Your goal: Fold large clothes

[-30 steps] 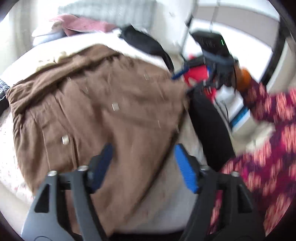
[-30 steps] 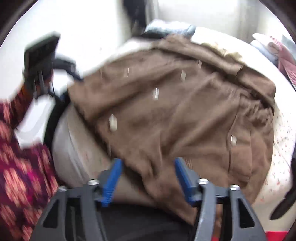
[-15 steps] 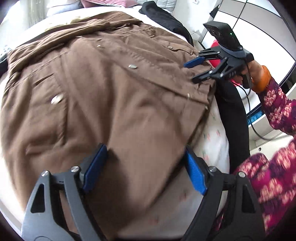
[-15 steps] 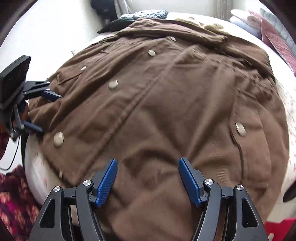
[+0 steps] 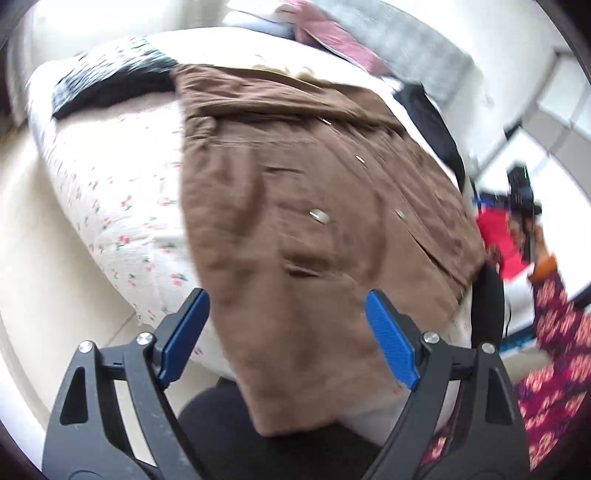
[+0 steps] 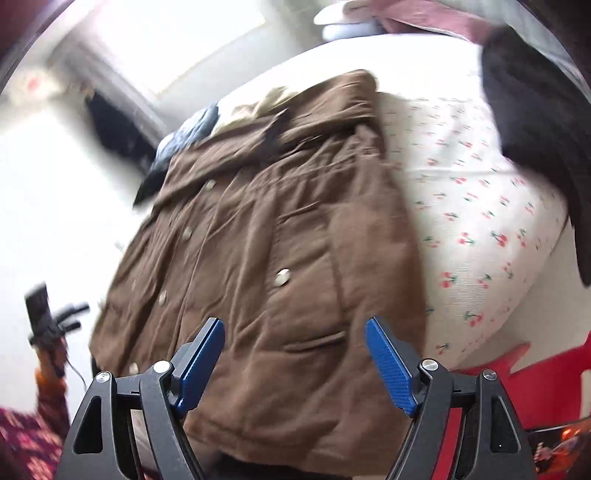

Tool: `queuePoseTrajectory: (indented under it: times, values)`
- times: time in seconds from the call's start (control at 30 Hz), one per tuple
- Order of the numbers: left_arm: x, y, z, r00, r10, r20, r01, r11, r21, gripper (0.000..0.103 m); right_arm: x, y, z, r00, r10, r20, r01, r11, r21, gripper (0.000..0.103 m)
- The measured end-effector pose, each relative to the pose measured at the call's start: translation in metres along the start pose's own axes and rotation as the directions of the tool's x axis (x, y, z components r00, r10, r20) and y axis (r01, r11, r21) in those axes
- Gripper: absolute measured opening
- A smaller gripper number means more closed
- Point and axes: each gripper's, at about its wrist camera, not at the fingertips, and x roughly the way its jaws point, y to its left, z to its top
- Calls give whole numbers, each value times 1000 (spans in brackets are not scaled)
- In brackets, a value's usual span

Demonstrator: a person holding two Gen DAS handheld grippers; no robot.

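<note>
A large brown buttoned coat [image 5: 314, 206] lies spread front-up on a bed with a white cherry-print sheet [image 5: 122, 206]. It also fills the right wrist view [image 6: 280, 251], collar at the top. My left gripper [image 5: 288, 336] is open and empty above the coat's lower hem. My right gripper [image 6: 295, 358] is open and empty above the hem near a pocket slit. The right gripper also shows far right in the left wrist view [image 5: 522, 199], held off the bed. The left gripper shows at the far left in the right wrist view [image 6: 55, 314].
A black garment [image 5: 432, 118] lies at the bed's far side, a dark patterned cloth [image 5: 107, 81] by the collar, and pillows [image 5: 332, 33] at the head. A black garment [image 6: 535, 122] lies on the sheet [image 6: 480, 206]. A red object [image 6: 517, 391] stands beside the bed.
Both grippers have pulled back from the coat and swung outward, so more of the bed sheet shows beside the coat. Both stay open. The coat has not visibly moved.
</note>
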Motion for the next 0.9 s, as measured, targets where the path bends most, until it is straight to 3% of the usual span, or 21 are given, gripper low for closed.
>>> queuePoseTrajectory:
  times: [0.1,0.2,0.3,0.4,0.5,0.6,0.8,0.9]
  values:
    - [20,36,6,996,-90,-6,88,985,-150,85,6,-39,2,996,76,49,-82,986,142,80]
    - [43,60,5,982,-188,-16,177,945,-274,74,16,-63,-1,987,126,95,-145,963,229,80]
    - [52,71,-1,971,-240,10,229,914,-336,71,22,-81,-3,979,161,127,-193,934,301,79]
    - [49,72,-6,958,-286,26,276,894,-353,70,27,-91,-9,981,148,128,-183,929,322,74]
    - [47,67,-14,950,-311,0,291,889,-353,69,24,-92,-15,978,162,133,-197,929,315,71]
    - [39,68,-21,952,-307,-5,285,889,-359,69,27,-81,-23,979,188,85,-204,939,277,71]
    - [36,89,-25,950,-311,26,292,854,-431,66,30,-65,-46,973,231,11,-227,946,231,71]
    - [40,83,-20,958,-288,-13,259,881,-396,65,32,-64,-51,968,249,0,-242,939,243,71]
